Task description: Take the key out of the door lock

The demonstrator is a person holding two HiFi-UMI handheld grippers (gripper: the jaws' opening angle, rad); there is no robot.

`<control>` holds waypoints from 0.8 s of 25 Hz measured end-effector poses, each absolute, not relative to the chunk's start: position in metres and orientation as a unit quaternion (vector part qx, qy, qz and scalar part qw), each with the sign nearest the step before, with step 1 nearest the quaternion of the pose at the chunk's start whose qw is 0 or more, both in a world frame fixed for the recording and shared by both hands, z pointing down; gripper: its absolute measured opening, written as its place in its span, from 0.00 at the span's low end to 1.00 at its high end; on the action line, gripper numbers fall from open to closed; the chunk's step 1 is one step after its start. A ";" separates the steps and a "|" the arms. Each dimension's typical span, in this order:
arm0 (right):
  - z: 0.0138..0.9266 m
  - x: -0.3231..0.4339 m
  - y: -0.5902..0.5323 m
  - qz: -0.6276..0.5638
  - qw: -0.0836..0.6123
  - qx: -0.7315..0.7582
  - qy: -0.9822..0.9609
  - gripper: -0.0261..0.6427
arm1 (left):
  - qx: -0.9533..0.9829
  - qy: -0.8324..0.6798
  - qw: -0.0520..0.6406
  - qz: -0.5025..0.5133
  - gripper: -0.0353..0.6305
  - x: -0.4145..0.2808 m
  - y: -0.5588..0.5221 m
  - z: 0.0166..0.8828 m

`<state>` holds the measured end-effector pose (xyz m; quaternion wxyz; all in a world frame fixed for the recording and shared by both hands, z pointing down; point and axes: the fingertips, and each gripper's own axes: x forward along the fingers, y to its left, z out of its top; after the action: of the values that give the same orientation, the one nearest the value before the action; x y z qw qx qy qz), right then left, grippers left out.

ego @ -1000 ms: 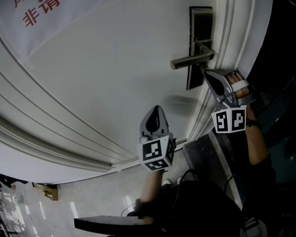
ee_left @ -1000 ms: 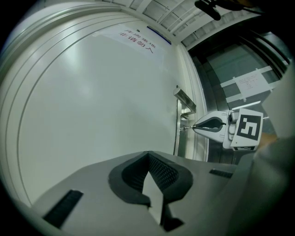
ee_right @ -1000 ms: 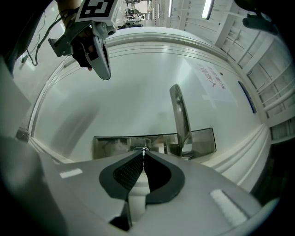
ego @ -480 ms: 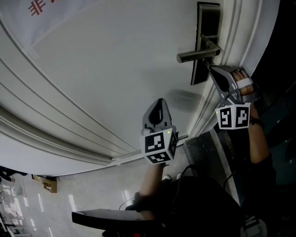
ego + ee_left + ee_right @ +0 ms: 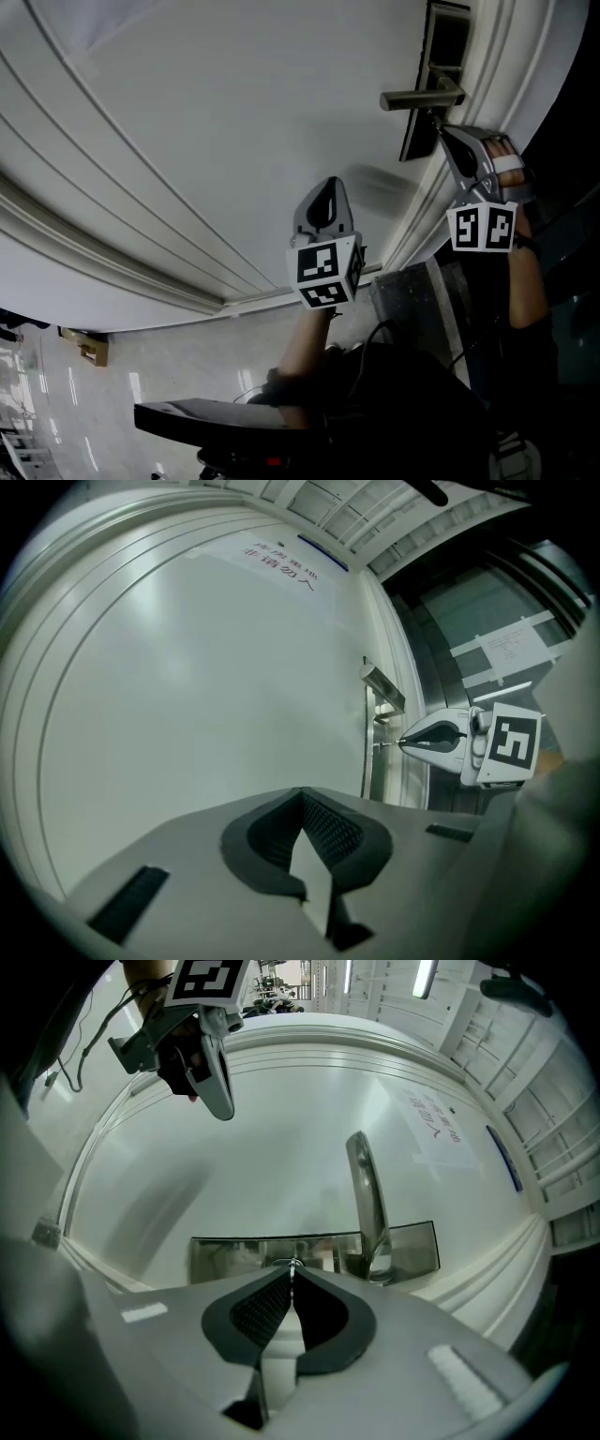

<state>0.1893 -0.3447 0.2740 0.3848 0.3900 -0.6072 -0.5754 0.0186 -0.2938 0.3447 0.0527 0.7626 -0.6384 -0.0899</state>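
A dark lock plate (image 5: 448, 37) with a lever handle (image 5: 417, 97) sits at the right edge of the white door (image 5: 206, 122). My right gripper (image 5: 441, 129) has its tips against the plate just under the handle. In the right gripper view the jaws (image 5: 293, 1267) are shut on the small metal key (image 5: 293, 1261), which sticks out of the plate (image 5: 234, 1255). From the left gripper view the key (image 5: 386, 745) shows as a thin pin between the right gripper (image 5: 403, 744) and the plate. My left gripper (image 5: 328, 184) hangs shut and empty before the door, well left of the lock.
Raised mouldings (image 5: 112, 234) run across the door and its frame (image 5: 497, 66). A dark stone threshold (image 5: 412, 300) lies below the lock. Dark glass panels (image 5: 487, 621) stand right of the frame. A paper notice (image 5: 281, 560) is stuck high on the door.
The head view has swung, so the lock and both grippers sit further right in it. My right gripper has stayed at the lock; the left gripper has risen slightly.
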 end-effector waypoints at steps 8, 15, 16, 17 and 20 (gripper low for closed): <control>0.276 0.191 -0.346 -0.574 0.389 0.391 -0.605 0.05 | 0.757 -0.645 0.048 -0.095 0.05 0.009 -0.296 0.340; 0.276 0.192 -0.344 -0.574 0.388 0.392 -0.606 0.05 | 0.759 -0.642 0.046 -0.097 0.05 0.009 -0.296 0.337; 0.275 0.192 -0.344 -0.574 0.389 0.391 -0.606 0.05 | 0.760 -0.641 0.046 -0.097 0.05 0.010 -0.296 0.337; 0.275 0.192 -0.344 -0.574 0.389 0.391 -0.605 0.05 | 0.760 -0.641 0.046 -0.097 0.05 0.011 -0.296 0.337; 0.275 0.191 -0.344 -0.574 0.388 0.391 -0.606 0.05 | 0.761 -0.640 0.047 -0.098 0.05 0.011 -0.296 0.337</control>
<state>0.1908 -0.3436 0.2747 0.3878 0.3913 -0.6057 -0.5741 0.0112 -0.2955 0.3368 0.0467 0.7609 -0.6397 -0.0977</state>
